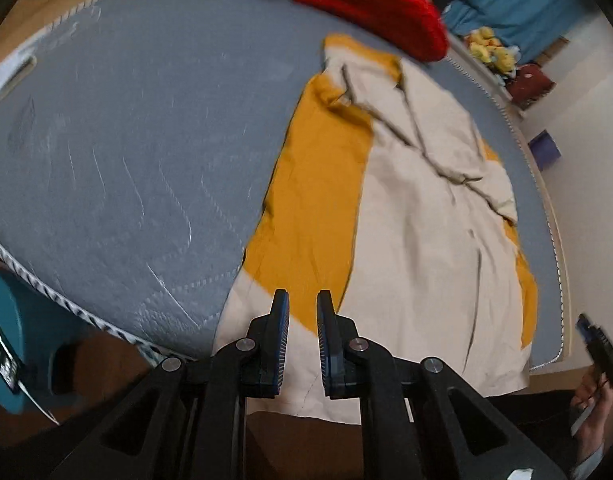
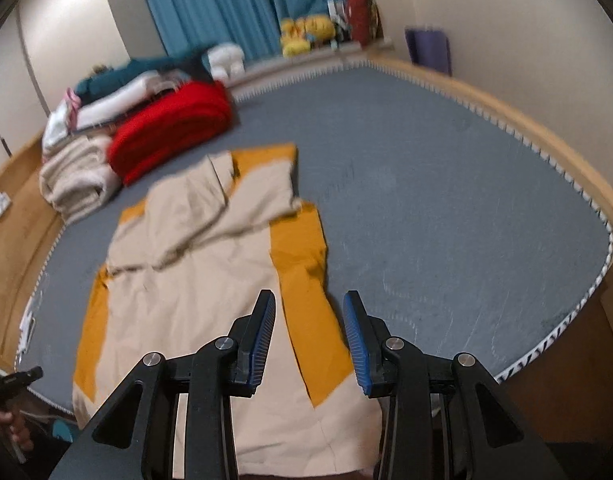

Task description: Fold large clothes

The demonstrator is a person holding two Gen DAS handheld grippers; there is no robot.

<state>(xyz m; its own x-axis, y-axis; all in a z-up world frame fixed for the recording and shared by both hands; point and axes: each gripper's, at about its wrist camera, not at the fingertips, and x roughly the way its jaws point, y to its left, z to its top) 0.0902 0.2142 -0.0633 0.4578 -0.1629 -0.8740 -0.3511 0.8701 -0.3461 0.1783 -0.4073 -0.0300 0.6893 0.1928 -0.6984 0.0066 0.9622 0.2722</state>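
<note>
We find the cream and mustard-yellow cloth garment [image 2: 194, 280] lying flat on the grey quilted mattress [image 2: 446, 200], its hem hanging over the 6 o'clock edge. The left gripper [image 1: 302, 308] hovers above the hem, jaws narrowly apart, nothing between. The right gripper [image 2: 309, 308] hovers likewise, jaws wider apart, empty. A folded red blanket [image 2: 170, 132] sits at 11 o'clock.

- This is a home bedroom: a wide grey quilted mattress [image 2: 446, 184] in a wooden bed frame [image 2: 518, 112] fills both views.
- Folded bedding is piled at the far end, a red blanket [image 2: 174, 128] beside a cream blanket [image 2: 74, 180].
- Blue curtains [image 2: 226, 4] hang on the back wall.
- Yellow plush toys [image 2: 306, 30] sit on the ledge below them.
- Plain cream walls [image 2: 526, 12] close the room in.
</note>
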